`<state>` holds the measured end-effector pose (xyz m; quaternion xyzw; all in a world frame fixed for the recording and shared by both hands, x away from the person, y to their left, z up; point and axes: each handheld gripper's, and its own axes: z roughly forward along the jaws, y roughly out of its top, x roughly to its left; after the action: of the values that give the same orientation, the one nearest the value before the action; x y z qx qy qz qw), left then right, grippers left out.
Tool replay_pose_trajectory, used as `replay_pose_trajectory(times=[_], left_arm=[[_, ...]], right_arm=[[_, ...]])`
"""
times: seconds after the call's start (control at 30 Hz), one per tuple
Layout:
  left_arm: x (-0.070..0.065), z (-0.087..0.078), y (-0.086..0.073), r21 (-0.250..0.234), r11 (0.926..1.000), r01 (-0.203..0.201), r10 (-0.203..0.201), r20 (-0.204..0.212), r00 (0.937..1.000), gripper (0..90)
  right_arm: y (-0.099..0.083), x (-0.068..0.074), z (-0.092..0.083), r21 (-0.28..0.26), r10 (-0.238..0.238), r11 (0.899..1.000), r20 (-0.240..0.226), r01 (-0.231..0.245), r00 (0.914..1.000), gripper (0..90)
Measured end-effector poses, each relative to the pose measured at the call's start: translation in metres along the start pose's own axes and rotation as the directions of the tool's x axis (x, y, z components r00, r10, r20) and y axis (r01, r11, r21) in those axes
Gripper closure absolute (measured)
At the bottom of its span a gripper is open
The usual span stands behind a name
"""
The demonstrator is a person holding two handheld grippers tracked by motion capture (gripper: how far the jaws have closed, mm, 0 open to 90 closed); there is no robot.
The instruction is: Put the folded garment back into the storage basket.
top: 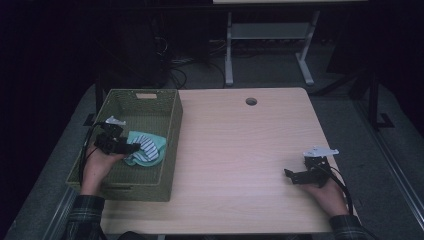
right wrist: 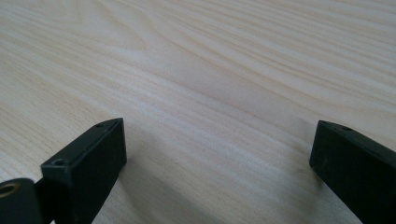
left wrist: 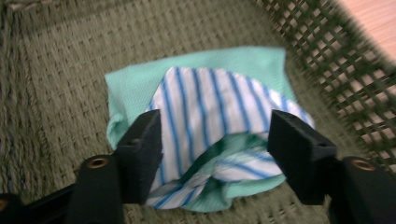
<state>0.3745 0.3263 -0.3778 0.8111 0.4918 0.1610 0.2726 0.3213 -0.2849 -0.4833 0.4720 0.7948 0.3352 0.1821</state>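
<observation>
The folded mint-green and blue-striped white cloth (left wrist: 219, 121) lies on the floor of the olive woven plastic basket (top: 170, 150) at the desk's (top: 240, 165) left; its near edge hides behind the left hand-held gripper (left wrist: 215, 144), released astride it. Its long axis is unclear. The right hand-held gripper (right wrist: 219, 154) rests spread on bare wood

Left gripper (top: 131, 147) in left hand (top: 97, 165), pointing toward the right of the high view, jaws apart, pads pressing nothing. Right gripper (top: 288, 175) in right hand (top: 327, 192), pointing toward the left of the high view, low and level, jaws spread wide with nothing between. Both forearms in plaid sleeves, entering from bottom edge, well apart.
</observation>
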Motion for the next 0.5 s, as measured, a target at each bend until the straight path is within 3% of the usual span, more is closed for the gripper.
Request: replay_pose_trajectory(times=[0.27, 0.5], left_arm=[[-0.014, -0.016, 0.018, -0.07, 0.9976, 0.004, 0.0, 0.061, 0.9981, 18.2], [-0.038, -0.026, 0.037, -0.134, 0.9905, -0.032, 0.049, 0.127, 0.9906, 17.0]], right_arm=[[0.0, 0.0, 0.0, 0.001, -0.001, 1.0, -0.001, 0.001, 1.0, 3.2], [0.0, 0.0, 0.0, 0.001, -0.001, 1.0, 0.0, 0.001, 1.0, 3.2]])
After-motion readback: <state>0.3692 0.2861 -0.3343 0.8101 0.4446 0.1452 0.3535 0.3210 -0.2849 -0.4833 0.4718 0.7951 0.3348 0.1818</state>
